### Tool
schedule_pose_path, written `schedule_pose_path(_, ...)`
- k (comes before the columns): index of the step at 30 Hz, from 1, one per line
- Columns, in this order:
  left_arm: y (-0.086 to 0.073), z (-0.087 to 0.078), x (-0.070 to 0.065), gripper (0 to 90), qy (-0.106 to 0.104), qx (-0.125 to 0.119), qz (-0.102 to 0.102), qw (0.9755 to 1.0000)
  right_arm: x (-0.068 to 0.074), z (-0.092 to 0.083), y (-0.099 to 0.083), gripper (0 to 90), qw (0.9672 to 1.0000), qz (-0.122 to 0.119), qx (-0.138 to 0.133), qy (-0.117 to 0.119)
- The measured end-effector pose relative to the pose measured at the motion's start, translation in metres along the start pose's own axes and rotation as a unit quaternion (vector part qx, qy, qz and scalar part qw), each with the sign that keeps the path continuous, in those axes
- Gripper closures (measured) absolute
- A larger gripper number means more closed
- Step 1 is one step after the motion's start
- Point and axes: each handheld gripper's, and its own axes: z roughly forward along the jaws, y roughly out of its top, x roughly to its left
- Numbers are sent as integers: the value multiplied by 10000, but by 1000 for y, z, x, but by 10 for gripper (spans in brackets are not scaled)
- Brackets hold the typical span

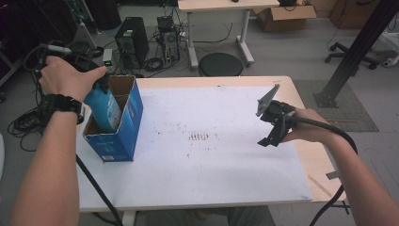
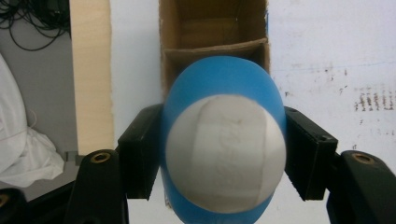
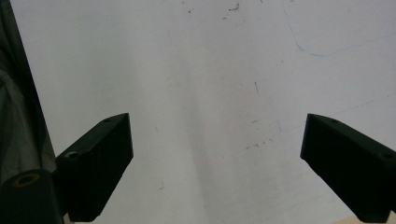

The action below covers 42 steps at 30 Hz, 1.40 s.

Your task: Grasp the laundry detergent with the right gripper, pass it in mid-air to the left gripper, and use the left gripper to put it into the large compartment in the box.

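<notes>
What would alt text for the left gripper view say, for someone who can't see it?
The left hand-held gripper clamps a blue bottle by its sides, its white base facing the camera, above an open cardboard box with a divider inside. The box stands on a white table sheet.

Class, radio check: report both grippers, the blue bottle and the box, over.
Left gripper shut on blue plastic bottle, bottle partly down in the open blue cardboard box. Right gripper open, empty, over the white table sheet. Nothing in the way.
</notes>
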Motion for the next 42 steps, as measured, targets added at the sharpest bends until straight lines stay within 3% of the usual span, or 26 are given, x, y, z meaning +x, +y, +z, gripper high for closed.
schedule_pose_path(10, -4, 39, -4, 379, 67, 268, 51, 9996, 0, 1, -3, 92, 10000, 27, -16, 29)
schedule_pose_path(18, -8, 60, -6, 380, 85, 373, 55, 9993, 0, 7, -3, 93, 10000, 38, -9, 69)
schedule_pose_path(42, -16, 89, -5, 379, 151, 515, 114, 9985, 1, 13, -1, 92, 9999, 42, 29, 98)
